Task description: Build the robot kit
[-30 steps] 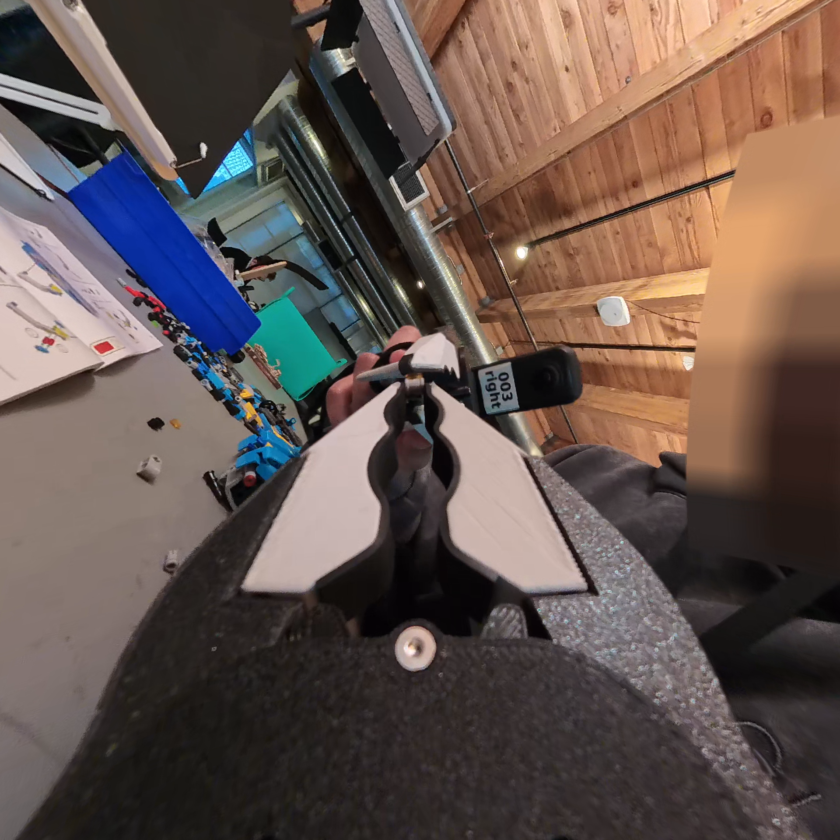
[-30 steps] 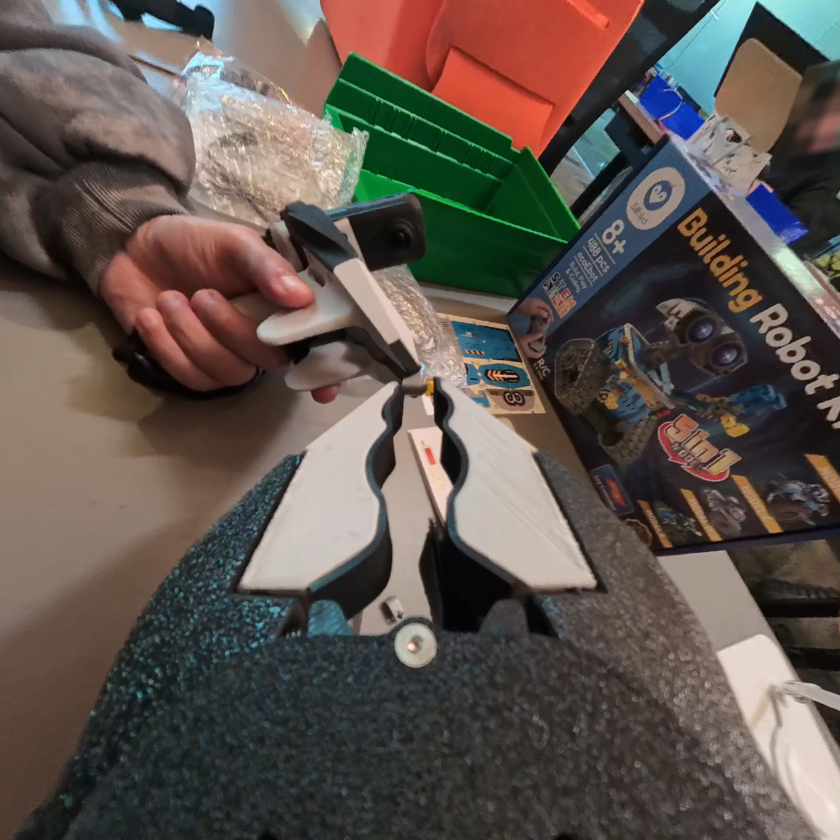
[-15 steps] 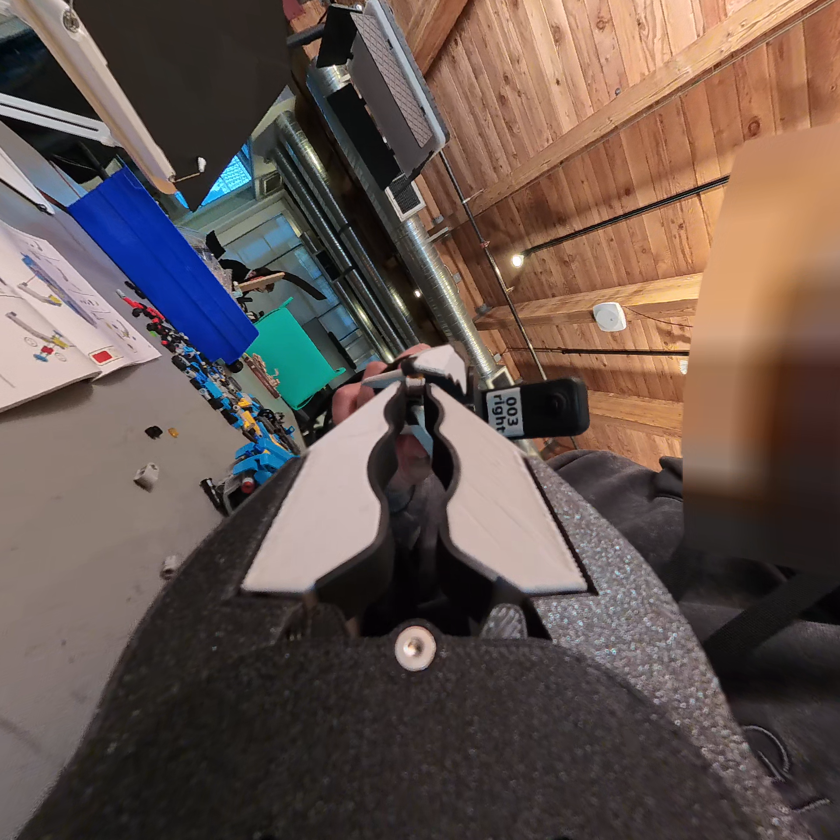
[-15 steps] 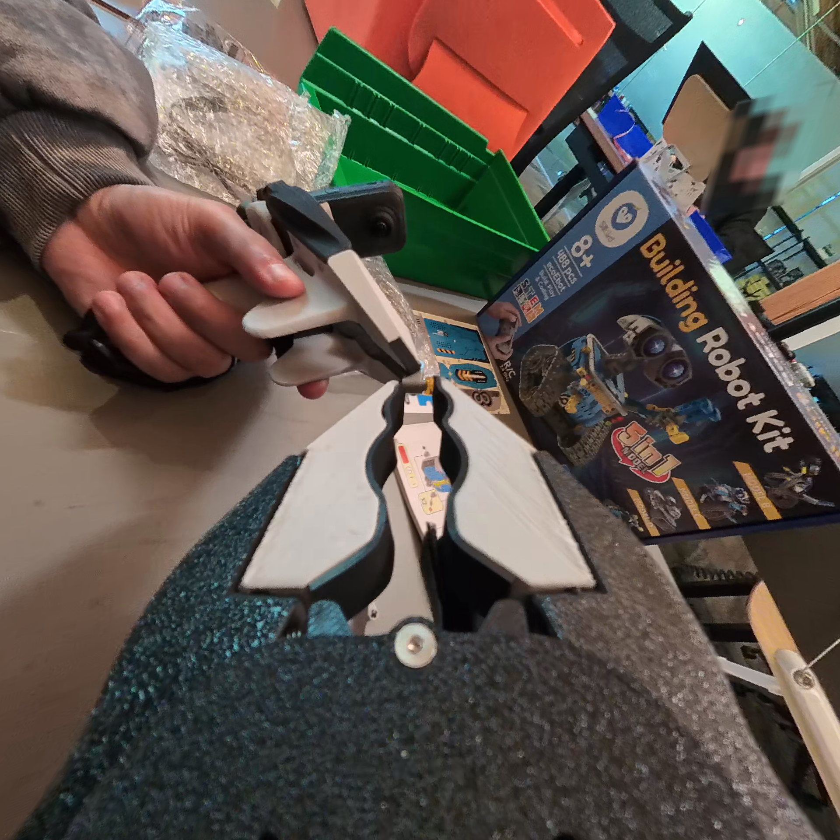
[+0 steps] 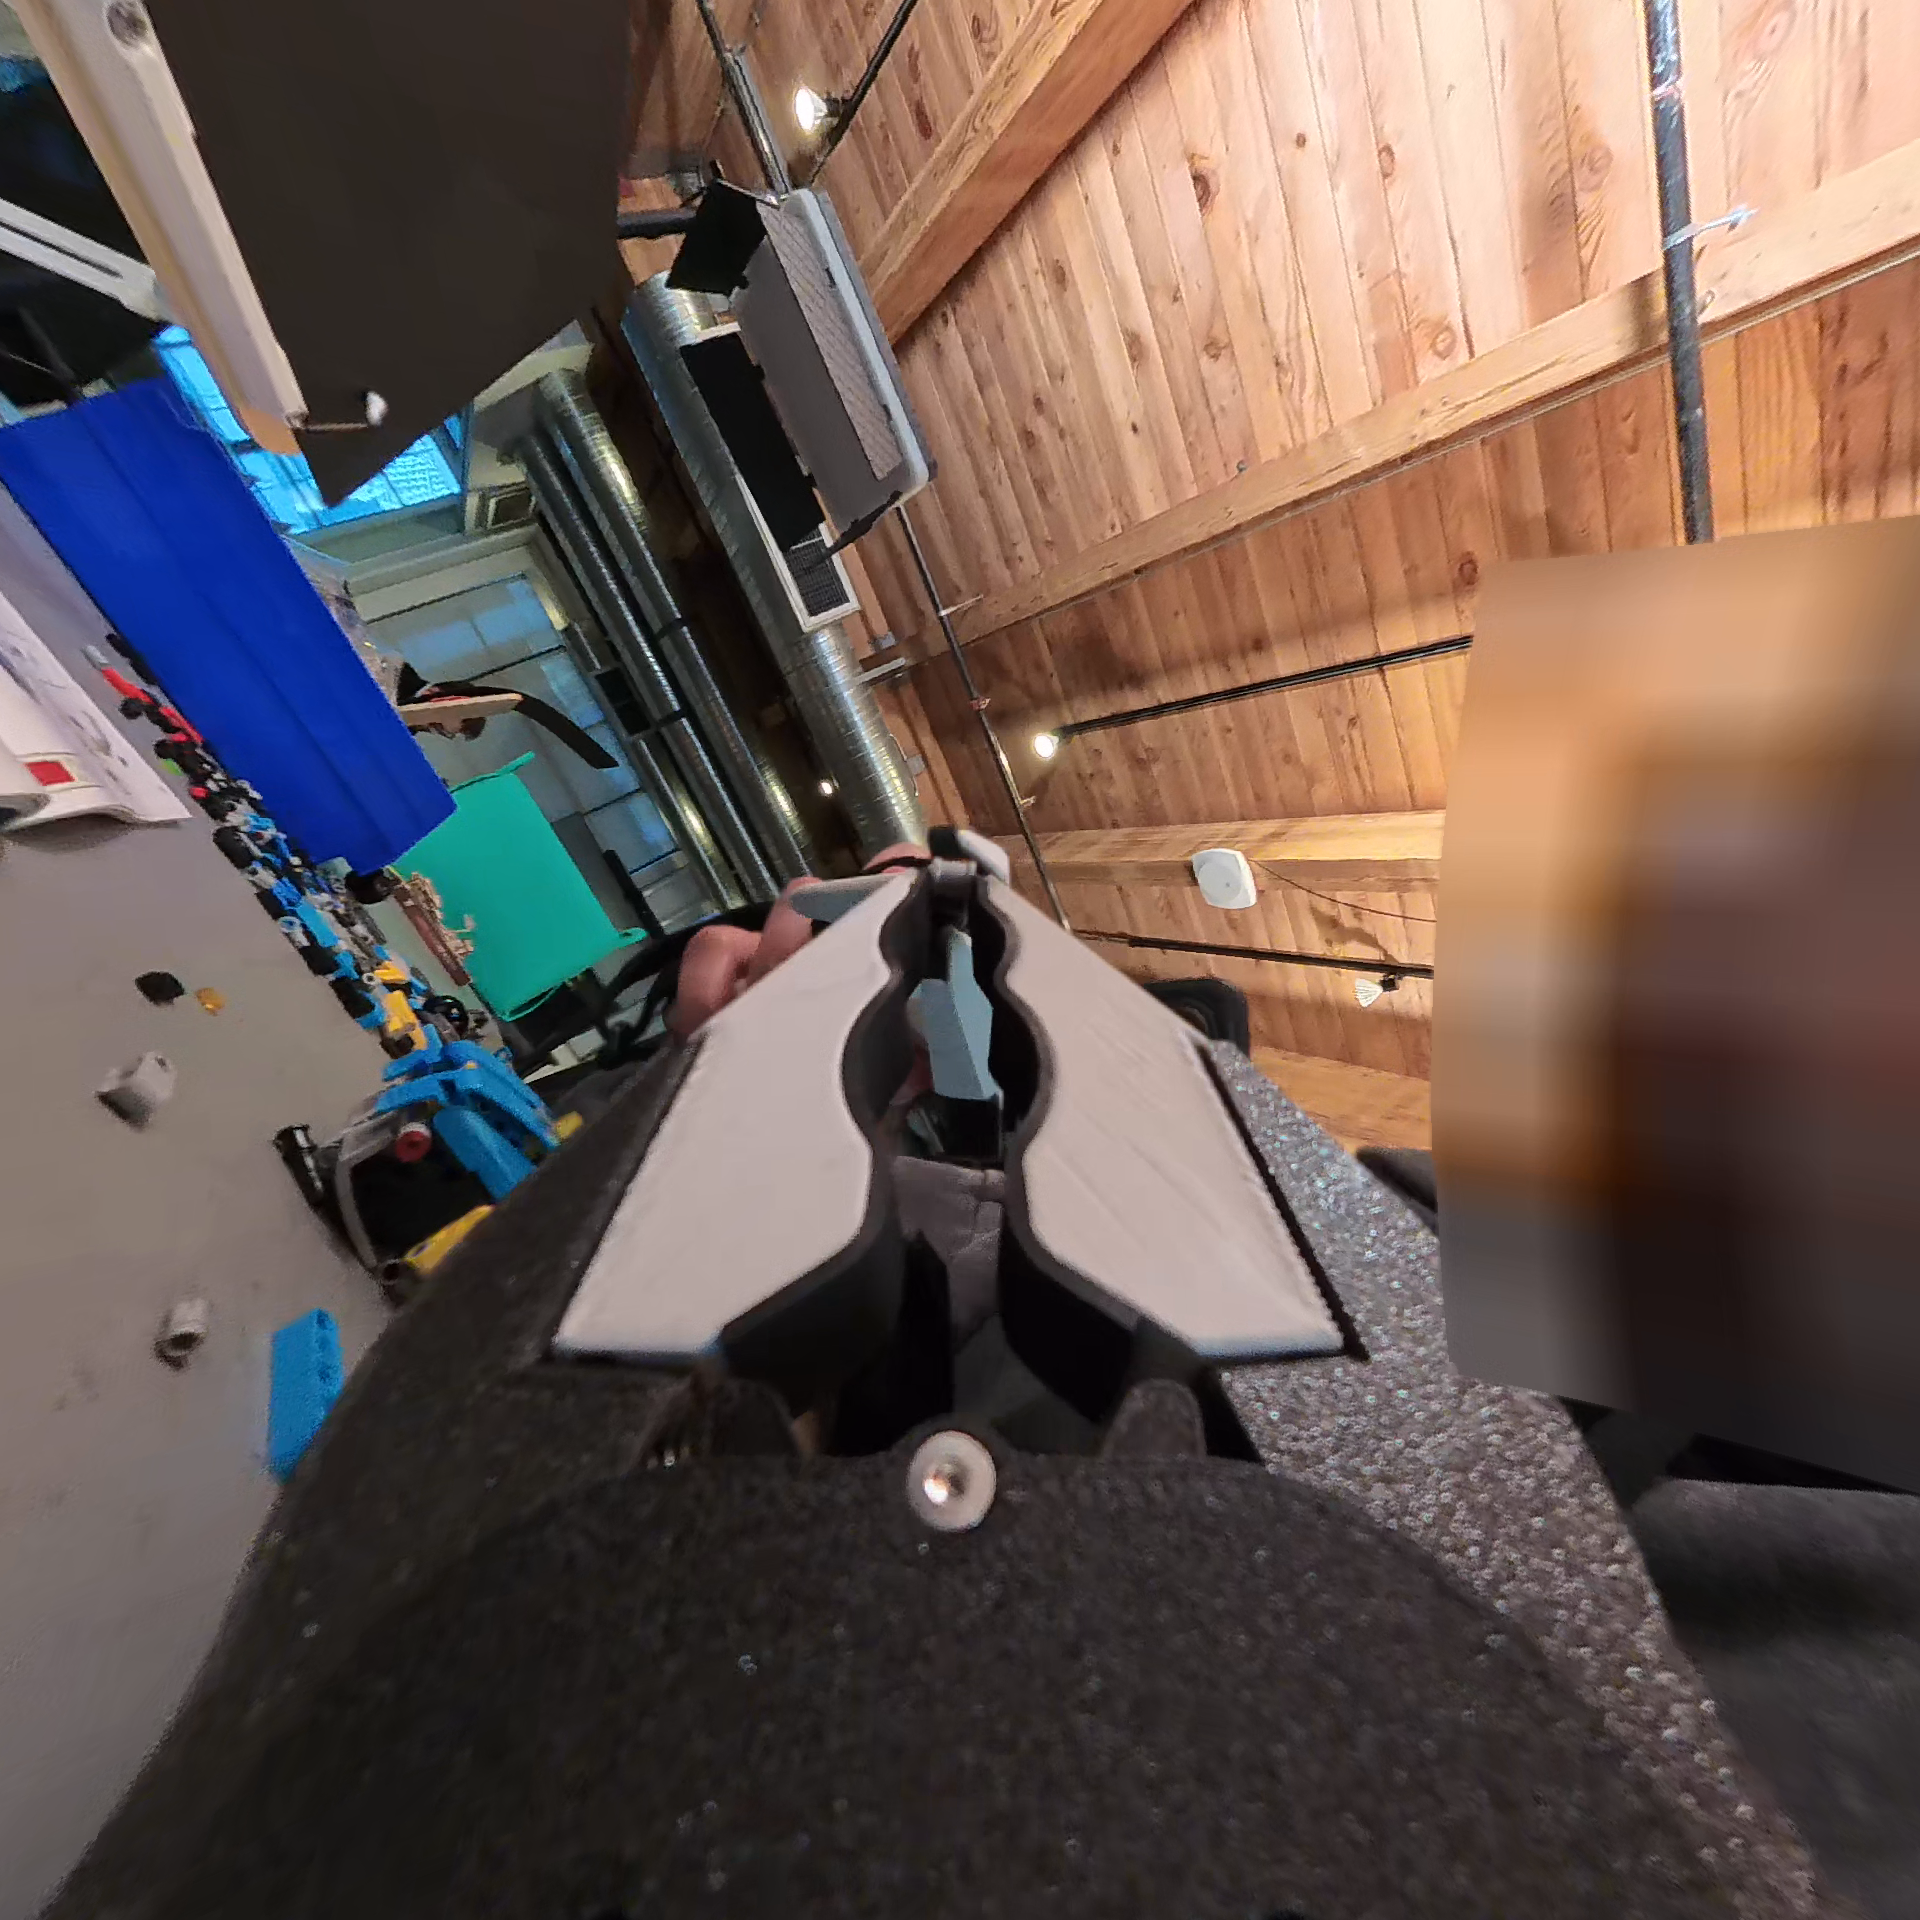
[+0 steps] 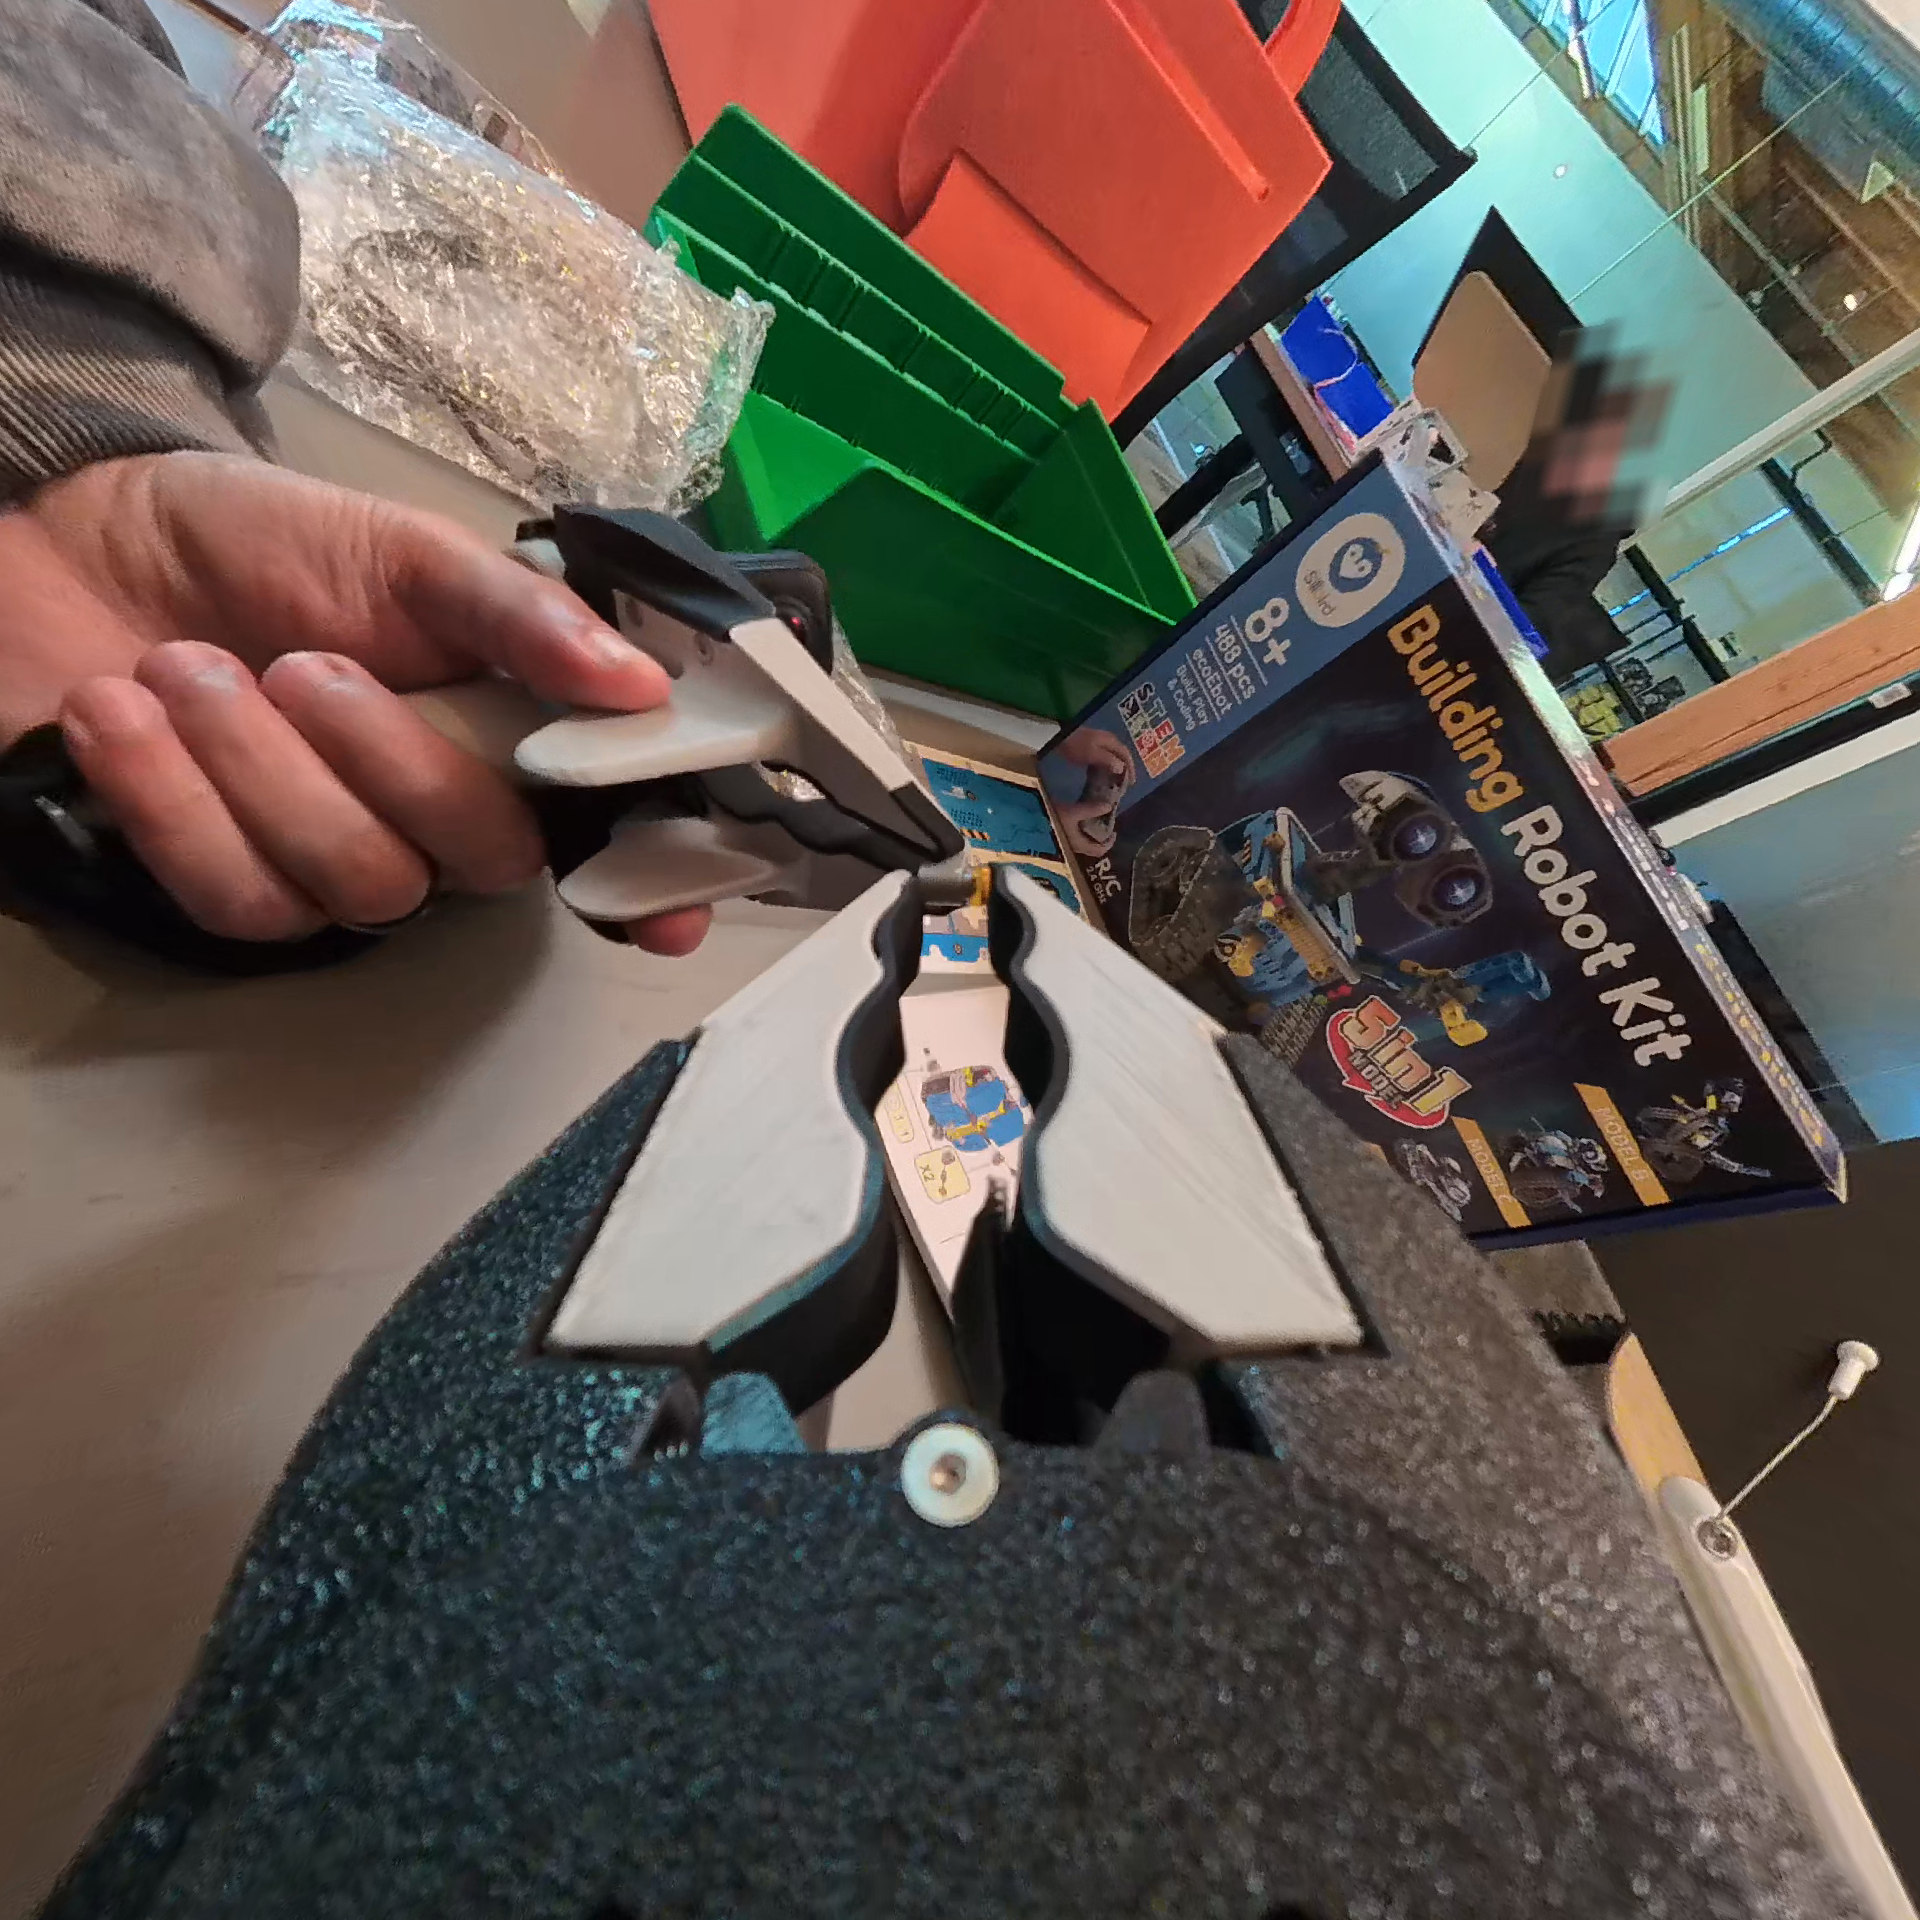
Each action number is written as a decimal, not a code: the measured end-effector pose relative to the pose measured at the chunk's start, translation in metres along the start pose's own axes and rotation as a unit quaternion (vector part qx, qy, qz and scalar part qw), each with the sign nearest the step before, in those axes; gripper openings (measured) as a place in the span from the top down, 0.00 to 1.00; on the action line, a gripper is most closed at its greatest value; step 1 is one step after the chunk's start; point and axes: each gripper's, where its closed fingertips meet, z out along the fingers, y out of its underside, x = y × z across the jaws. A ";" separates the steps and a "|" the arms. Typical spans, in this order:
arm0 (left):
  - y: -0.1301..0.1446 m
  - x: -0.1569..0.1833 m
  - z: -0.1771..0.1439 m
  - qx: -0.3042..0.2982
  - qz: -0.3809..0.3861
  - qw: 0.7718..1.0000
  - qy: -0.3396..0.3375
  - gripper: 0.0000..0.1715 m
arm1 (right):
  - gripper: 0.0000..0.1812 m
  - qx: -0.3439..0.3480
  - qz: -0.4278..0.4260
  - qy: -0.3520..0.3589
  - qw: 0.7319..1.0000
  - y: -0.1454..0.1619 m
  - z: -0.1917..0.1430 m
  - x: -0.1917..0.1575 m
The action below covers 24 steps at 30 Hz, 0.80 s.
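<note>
Two handheld grippers meet tip to tip above a grey table (image 6: 156, 1195). The right gripper (image 6: 951, 883) has its fingers almost together, clamped on a small grey piece (image 6: 940, 885) with a yellow end. The left gripper (image 6: 925, 844), gripped by a hand (image 6: 270, 686), comes in from the left and pinches the same piece at its tip. In the left wrist view, the left gripper (image 5: 951, 883) shows its fingers closed to a thin slit, the piece hidden at the very tip.

Under the tips lies an instruction sheet (image 6: 961, 1122). Just right of them a kit box (image 6: 1455, 883) stands on edge, tilted, near the table's right edge. Behind the hand sit a bubble-wrap bundle (image 6: 499, 312), green bins (image 6: 914, 416) and an orange bin (image 6: 1039, 156), crowding the far side. The near left of the table is bare.

In the left wrist view, loose parts dot the table: a blue brick (image 5: 303, 1387), grey connectors (image 5: 135, 1086), a blue model (image 5: 457, 1122), with a blue bin (image 5: 229, 623) beyond.
</note>
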 end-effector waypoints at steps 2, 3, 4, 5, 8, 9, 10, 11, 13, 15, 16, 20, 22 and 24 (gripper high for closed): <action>-0.002 -0.003 -0.001 -0.004 0.006 1.000 -0.009 0.96 | 0.93 -0.007 0.015 -0.001 1.000 0.003 0.003 0.001; -0.002 -0.002 -0.001 -0.006 0.009 1.000 -0.010 0.96 | 0.93 -0.005 0.018 0.000 1.000 0.003 0.003 0.002; -0.001 -0.002 -0.001 -0.009 0.014 1.000 -0.011 0.96 | 0.93 -0.003 0.016 -0.003 1.000 0.002 0.002 0.002; -0.001 -0.002 0.000 -0.011 0.016 1.000 -0.011 0.96 | 0.93 -0.001 0.018 -0.007 1.000 0.002 0.001 0.002; 0.000 -0.003 -0.001 -0.013 0.015 1.000 -0.015 0.96 | 0.93 -0.003 0.022 -0.010 1.000 0.003 0.001 0.001; 0.000 -0.003 -0.001 -0.014 0.015 1.000 -0.017 0.96 | 0.93 -0.004 0.015 -0.007 1.000 0.003 0.001 0.001; 0.000 -0.004 -0.001 -0.015 0.015 1.000 -0.018 0.97 | 0.93 -0.007 0.008 -0.005 1.000 0.004 0.001 0.001; 0.000 -0.004 -0.001 -0.015 0.013 1.000 -0.018 0.96 | 0.93 -0.009 0.003 -0.002 1.000 0.004 0.001 0.001; 0.000 -0.004 -0.001 -0.016 0.015 1.000 -0.018 0.96 | 0.93 -0.011 -0.005 0.004 1.000 0.004 0.001 0.001; 0.001 -0.004 -0.001 -0.016 0.016 1.000 -0.020 0.96 | 0.93 -0.015 -0.013 0.006 1.000 0.004 0.001 0.001; 0.000 -0.005 -0.001 -0.015 0.017 1.000 -0.021 0.96 | 0.93 -0.018 -0.014 0.006 1.000 0.005 0.001 0.001; 0.000 -0.006 -0.002 -0.013 0.016 0.999 -0.027 0.96 | 0.94 -0.025 -0.027 0.009 0.999 0.007 0.002 0.000; -0.001 -0.007 -0.002 -0.011 0.015 0.999 -0.029 0.96 | 0.94 -0.027 -0.020 0.007 0.999 0.008 0.003 0.000; -0.001 -0.009 -0.003 -0.011 0.016 0.999 -0.034 0.96 | 0.94 -0.028 -0.023 0.007 0.999 0.009 0.003 0.000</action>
